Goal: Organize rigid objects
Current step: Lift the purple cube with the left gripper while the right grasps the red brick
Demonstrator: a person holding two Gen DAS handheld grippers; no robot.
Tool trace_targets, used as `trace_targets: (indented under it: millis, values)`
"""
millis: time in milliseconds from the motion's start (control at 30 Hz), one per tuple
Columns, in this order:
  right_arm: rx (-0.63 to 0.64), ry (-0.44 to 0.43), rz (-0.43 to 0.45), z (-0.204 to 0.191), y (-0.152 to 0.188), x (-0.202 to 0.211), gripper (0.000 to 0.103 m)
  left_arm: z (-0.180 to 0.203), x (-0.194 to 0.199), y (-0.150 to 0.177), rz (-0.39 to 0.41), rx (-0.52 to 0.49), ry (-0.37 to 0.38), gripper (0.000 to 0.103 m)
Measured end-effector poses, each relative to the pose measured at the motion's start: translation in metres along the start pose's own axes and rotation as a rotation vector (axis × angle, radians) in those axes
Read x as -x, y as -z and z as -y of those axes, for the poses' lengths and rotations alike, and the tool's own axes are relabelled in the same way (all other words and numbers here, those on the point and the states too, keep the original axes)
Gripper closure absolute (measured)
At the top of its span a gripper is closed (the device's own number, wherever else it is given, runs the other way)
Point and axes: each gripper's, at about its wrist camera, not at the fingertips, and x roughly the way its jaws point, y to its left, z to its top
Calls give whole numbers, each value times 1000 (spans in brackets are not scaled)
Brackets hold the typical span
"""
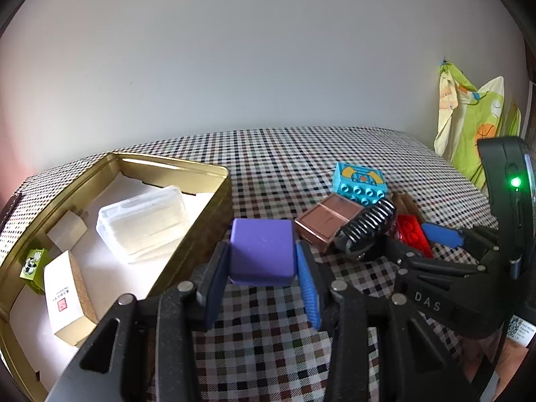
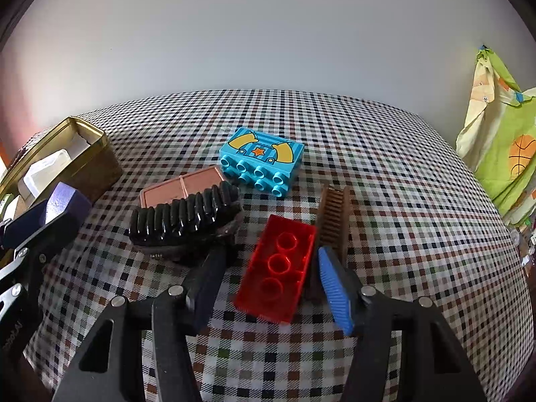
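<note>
My left gripper (image 1: 261, 254) is shut on a purple block (image 1: 261, 251), held just above the checked cloth beside the open gold tin (image 1: 174, 160). A red transparent brick (image 2: 278, 268) lies flat on the cloth between the fingers of my right gripper (image 2: 271, 268). The right pad sits at its edge, while a gap shows at the left finger. Around the brick lie a brown comb (image 2: 333, 217), a black ribbed clip (image 2: 187, 217), a pink flat case (image 2: 182, 186) and a turquoise studded brick (image 2: 261, 160).
Inside the tin are a clear plastic box (image 1: 144, 221), two pale cardboard boxes (image 1: 65, 298) and a small green brick (image 1: 31, 268). A green patterned cloth (image 2: 502, 154) hangs at the right past the table edge. A white wall stands behind.
</note>
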Motion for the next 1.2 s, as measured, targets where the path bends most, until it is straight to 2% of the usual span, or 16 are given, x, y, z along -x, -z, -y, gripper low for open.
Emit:
trace_targets:
  millis: [100,267,367,433,567,800,1033,1100,1200]
  values:
    - [10,1,2,0,1,0,43,-1,1,0,5,6,2,64]
    - [-27,-69,13,9,7,5,43,-1,0,-1,-1,8,3,64]
    - [-20,-63,12,7,8,6,44,-1,0,-1,0,10,3,64]
    - [-25,-72,30,7,9,11,49,-2,0,0,2,14,5,64]
    - [-66,-107,25,13,9,9,50,-2,0,0,3,13,6,64]
    - [-62,-68,24,12,8,7,50,-3,2,-1,13,16,10,64]
    - [-67,-88,19,10,10,11,51,-2,2,0,13,15,10,64]
    - [-41,-73,17,5,8,10,57,-2,2,-1,13,14,11,64]
    - [-31,-76,19,4,8,11,60,-2,2,0,16,17,13,64]
